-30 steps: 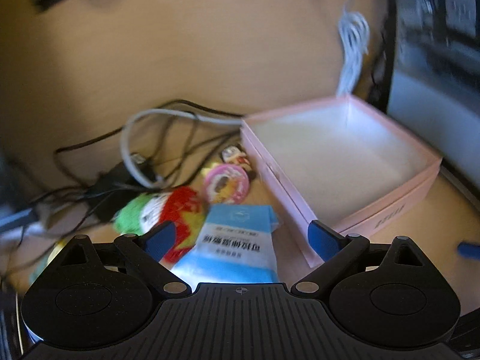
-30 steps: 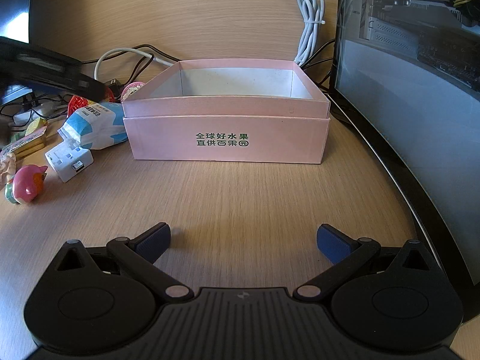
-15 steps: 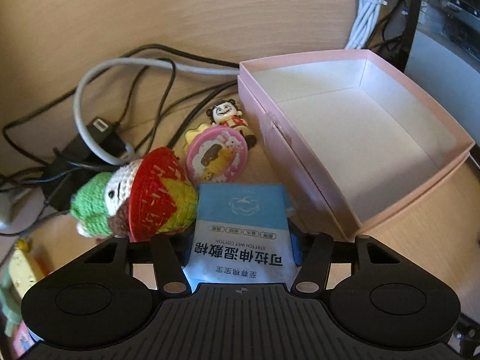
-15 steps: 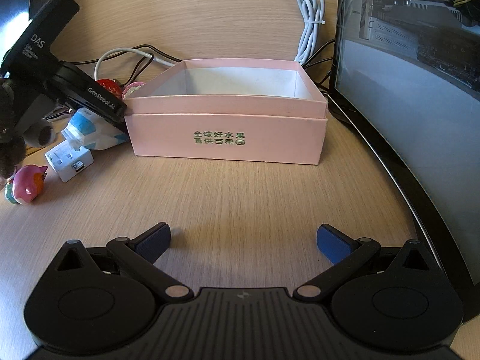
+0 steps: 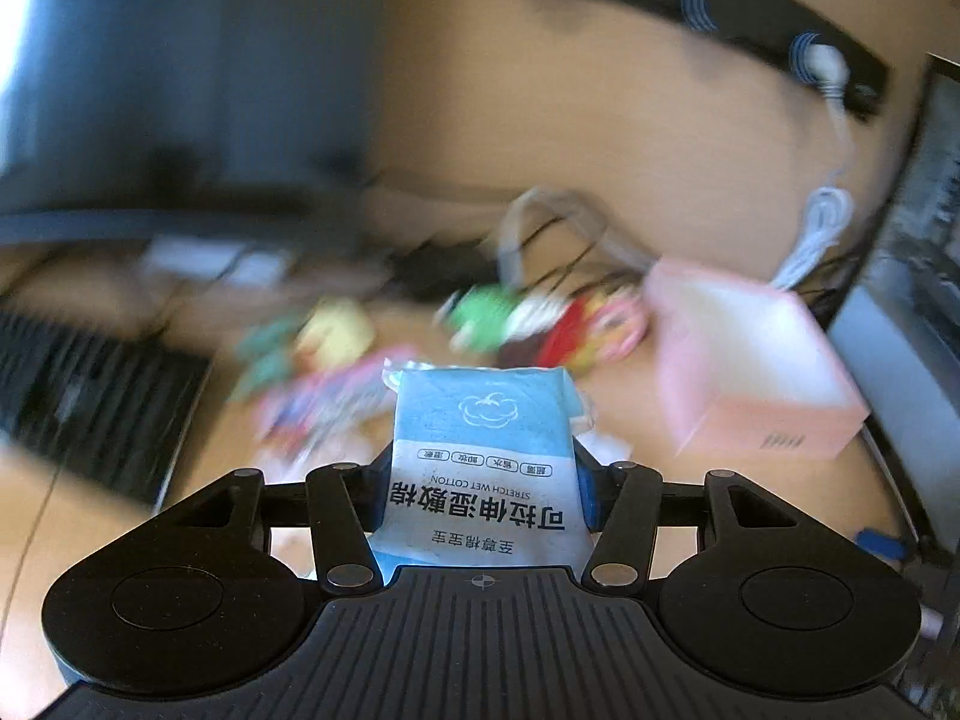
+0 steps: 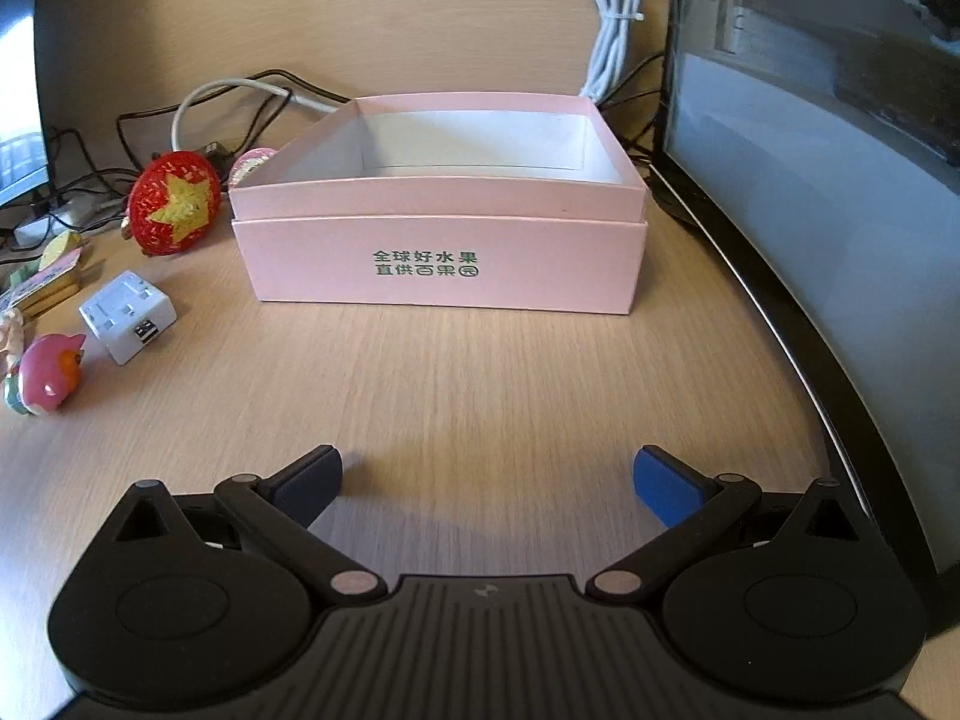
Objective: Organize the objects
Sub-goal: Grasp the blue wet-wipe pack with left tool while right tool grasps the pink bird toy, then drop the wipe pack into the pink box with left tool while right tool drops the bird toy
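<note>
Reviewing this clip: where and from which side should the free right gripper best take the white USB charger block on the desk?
Probably across the white charger block's two flat side faces, from above, avoiding the USB-port face. It lies flat on the desk, apart from the pink box, and the right gripper is open.

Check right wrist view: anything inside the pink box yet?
No, the pink box shows only its bare white interior; the right gripper sits open, short of it.

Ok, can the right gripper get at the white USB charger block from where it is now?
Probably yes. The right gripper is open and holds nothing, and only bare desk lies between it and the white charger. The pink toy sits close beside it.
</note>
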Tool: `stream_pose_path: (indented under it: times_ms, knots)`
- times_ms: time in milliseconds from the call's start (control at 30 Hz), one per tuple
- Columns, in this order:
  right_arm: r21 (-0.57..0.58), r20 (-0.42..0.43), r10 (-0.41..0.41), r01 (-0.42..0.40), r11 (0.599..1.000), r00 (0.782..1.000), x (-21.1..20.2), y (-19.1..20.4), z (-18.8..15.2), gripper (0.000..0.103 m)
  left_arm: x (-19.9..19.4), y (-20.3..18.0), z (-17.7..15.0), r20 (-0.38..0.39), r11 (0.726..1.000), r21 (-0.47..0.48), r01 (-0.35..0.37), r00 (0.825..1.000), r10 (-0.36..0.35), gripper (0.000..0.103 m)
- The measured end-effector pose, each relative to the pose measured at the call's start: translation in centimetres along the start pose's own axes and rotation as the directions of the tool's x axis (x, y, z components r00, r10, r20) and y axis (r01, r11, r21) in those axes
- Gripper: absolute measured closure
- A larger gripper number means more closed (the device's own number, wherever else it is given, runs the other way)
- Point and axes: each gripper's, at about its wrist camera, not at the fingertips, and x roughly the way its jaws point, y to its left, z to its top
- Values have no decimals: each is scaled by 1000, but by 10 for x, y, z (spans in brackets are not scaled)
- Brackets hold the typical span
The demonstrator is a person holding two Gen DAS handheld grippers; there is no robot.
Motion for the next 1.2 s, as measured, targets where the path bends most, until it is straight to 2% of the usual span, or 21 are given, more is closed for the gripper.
stream_pose_path:
  times_ms: [100, 200, 267, 300, 367, 467, 533, 600, 700, 733, 800, 833, 933, 1067, 1200]
  knots:
    - [35, -45, -37, 39, 999, 998, 0, 4, 4, 0, -8, 29, -28, -52, 996, -87, -4, 999, -1, 46]
    - [47, -90, -53, 57, 997, 995, 3, 9, 11, 0, -23, 52, -47, -47, 986, -165, -23, 999, 15, 46]
    - [65, -116, -49, 57, 996, 992, 2, 18, 14, 0, -32, 68, -56, -36, 983, -184, -17, 999, 11, 46]
    - [78, -116, -23, 32, 996, 993, 0, 27, 16, 0, -36, 74, -59, -33, 984, -179, -21, 999, 16, 46]
    - [44, -64, 57, -54, 998, 996, -14, 63, 18, 0, -40, 84, -62, -30, 987, -155, -42, 999, 37, 46]
    - [-133, 18, 165, -161, 978, 986, -29, 140, 19, 0, -40, 104, -60, -20, 987, -159, -29, 999, 26, 46]
    - [-236, 34, 188, -175, 956, 982, -29, 185, 17, 0, -39, 113, -58, -22, 987, -161, -11, 1000, 7, 46]
    - [-280, 53, 178, -156, 947, 983, -24, 216, 13, 0, -37, 117, -56, -22, 989, -148, 6, 1000, -9, 46]
    - [-290, 15, 153, -142, 947, 988, -7, 237, 13, 11, -29, 115, -53, -31, 992, -127, 28, 999, -32, 46]
    - [-290, -10, 153, -149, 945, 988, -3, 239, 13, 17, -26, 112, -53, -37, 992, -122, 34, 999, -38, 46]
    - [-290, -22, 159, -159, 944, 987, 4, 239, 15, 19, -24, 104, -51, -44, 993, -114, 41, 998, -46, 46]
    - [-294, -23, 158, -158, 943, 987, 5, 239, 17, 28, -23, 99, -51, -44, 993, -109, 46, 998, -51, 46]
    - [-285, -11, 173, -169, 944, 985, -7, 225, 28, 32, -20, 82, -48, -43, 995, -83, 60, 997, -63, 46]
    - [-285, 60, 212, -187, 940, 975, -61, 173, 39, 33, -16, 41, -34, -30, 993, -51, 108, 993, -110, 46]
    - [-287, 151, 165, -117, 951, 975, -112, 103, 41, 33, -1, -26, 12, 62, 977, 11, 213, 975, -213, 45]
